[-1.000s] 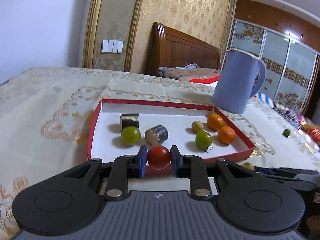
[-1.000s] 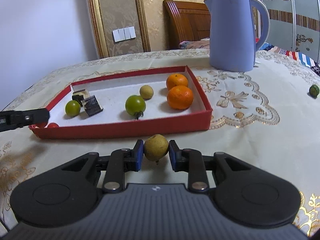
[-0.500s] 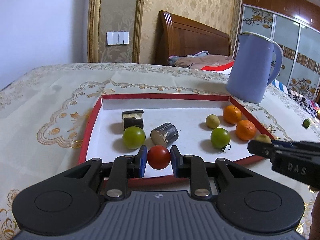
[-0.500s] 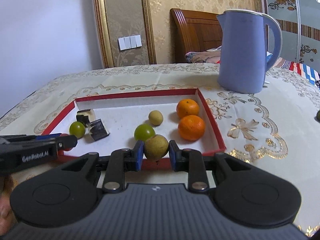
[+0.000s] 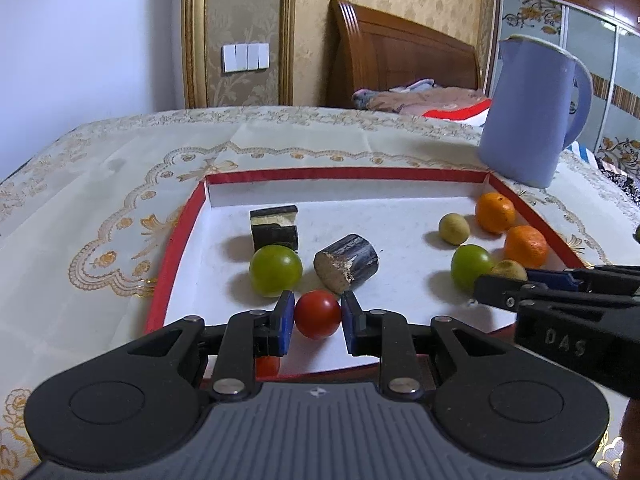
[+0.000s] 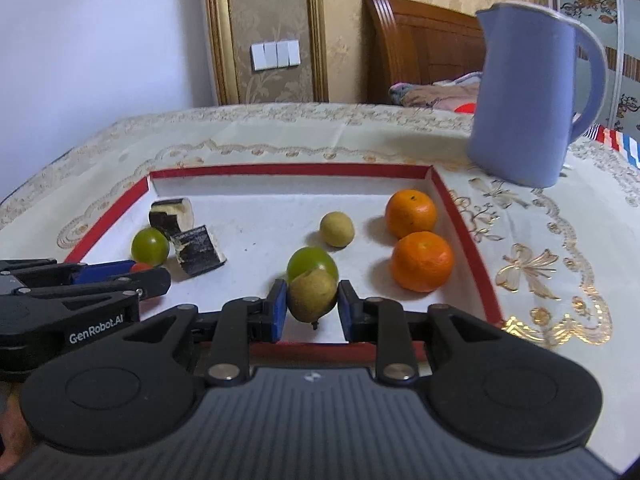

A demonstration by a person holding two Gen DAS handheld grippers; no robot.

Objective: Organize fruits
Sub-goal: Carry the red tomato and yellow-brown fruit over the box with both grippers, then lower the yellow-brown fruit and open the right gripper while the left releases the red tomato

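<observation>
- Table (image 5: 100, 184): covered with a cream cloth with gold embroidery; it carries everything listed below.
- Red tray (image 5: 168, 248): shallow, white floor, flat on the cloth near the front edge.
- Blue jug (image 5: 528, 112): upright on the cloth, just beyond the tray's far right corner.
- Left gripper (image 5: 318, 314): over the tray's near left part, jaws clamped on a red tomato (image 5: 318, 314); the tomato sits squarely between the blue pads.
- Right gripper (image 6: 312, 296): over the tray's near middle, jaws clamped on a yellow-brown fruit (image 6: 312, 294), its stem pointing down.
- Two oranges (image 6: 422, 260): inside the tray along its right wall, one behind the other, close together.
- Two green fruits: one (image 5: 276, 270) at the tray's left, one (image 6: 312, 262) directly behind the held yellow-brown fruit.
- Two dark cut pieces (image 5: 346, 262): near the left green fruit, pale cut faces showing.
- Small yellow fruit (image 6: 337, 229): loose on the tray floor, left of the far orange.
</observation>
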